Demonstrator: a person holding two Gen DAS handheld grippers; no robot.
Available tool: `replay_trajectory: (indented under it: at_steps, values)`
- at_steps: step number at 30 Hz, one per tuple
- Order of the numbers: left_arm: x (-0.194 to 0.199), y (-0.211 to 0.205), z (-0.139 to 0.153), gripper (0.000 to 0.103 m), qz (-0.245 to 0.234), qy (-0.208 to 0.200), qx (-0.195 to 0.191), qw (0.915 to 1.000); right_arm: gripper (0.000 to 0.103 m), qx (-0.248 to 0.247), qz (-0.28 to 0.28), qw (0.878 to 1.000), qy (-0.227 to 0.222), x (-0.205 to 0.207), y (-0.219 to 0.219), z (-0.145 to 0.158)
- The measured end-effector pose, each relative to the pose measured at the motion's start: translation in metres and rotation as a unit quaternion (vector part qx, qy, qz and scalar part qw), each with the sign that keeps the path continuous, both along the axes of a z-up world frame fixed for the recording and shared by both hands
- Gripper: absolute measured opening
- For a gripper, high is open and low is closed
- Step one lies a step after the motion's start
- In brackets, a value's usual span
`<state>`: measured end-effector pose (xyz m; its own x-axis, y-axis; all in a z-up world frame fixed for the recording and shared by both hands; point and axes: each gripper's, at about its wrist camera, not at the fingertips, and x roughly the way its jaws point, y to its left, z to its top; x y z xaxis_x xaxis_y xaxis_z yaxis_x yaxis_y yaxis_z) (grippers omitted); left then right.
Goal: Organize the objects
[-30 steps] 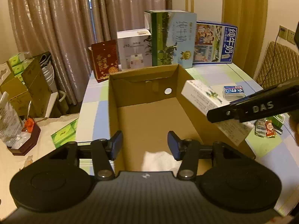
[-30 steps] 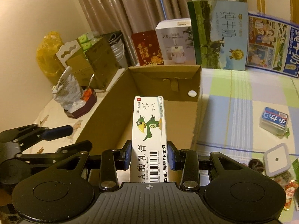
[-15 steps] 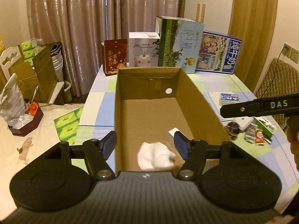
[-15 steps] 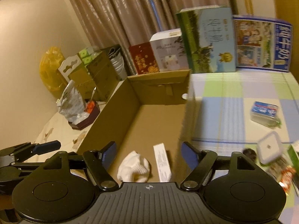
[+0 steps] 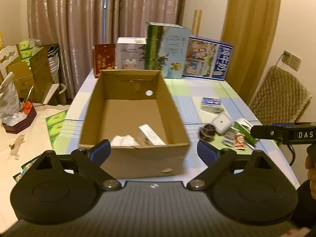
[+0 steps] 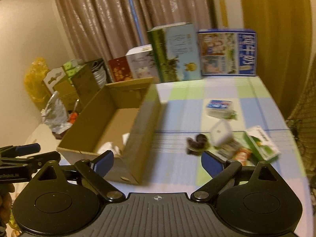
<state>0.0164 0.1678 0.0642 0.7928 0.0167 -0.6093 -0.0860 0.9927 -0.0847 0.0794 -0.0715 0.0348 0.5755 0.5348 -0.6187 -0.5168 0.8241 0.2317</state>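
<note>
Both grippers, left (image 5: 153, 151) and right (image 6: 158, 161), fingers apart, empty. Box (image 5: 134, 158) frame centre holds tissue (image 5: 124, 140), carton (image 5: 151, 134); bare table (image 6: 177, 173) lower right.

Left tongs (image 5: 153, 152) spread wide, empty; cardboard box (image 5: 136, 158) holds white carton (image 5: 151, 134).

The left wrist camera looked forward between its spread claw (image 5: 154, 153) over the near end of the cardboard box (image 5: 134, 158), which filled mid-frame. The right wrist camera faced the same way from further right, the box (image 6: 138, 138) at centre left. Both views shared the checked desk (image 5: 183, 106) and the cartons standing before the curtains.
</note>
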Motion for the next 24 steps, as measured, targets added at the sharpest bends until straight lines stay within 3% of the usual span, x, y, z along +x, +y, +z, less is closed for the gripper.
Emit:
replay_trajectory:
  at_steps: [10, 24]
  values:
    - [-0.007, -0.057, 0.0, 0.1, -0.037, 0.003, -0.009, 0.9993, 0.1, -0.013, -0.037, 0.999, -0.012, -0.02, -0.048, 0.005]
    - [0.002, -0.096, -0.006, 0.102, -0.075, 0.009, -0.01, 0.9971, 0.101, -0.016, -0.099, 0.995, 0.002, -0.022, -0.105, -0.005]
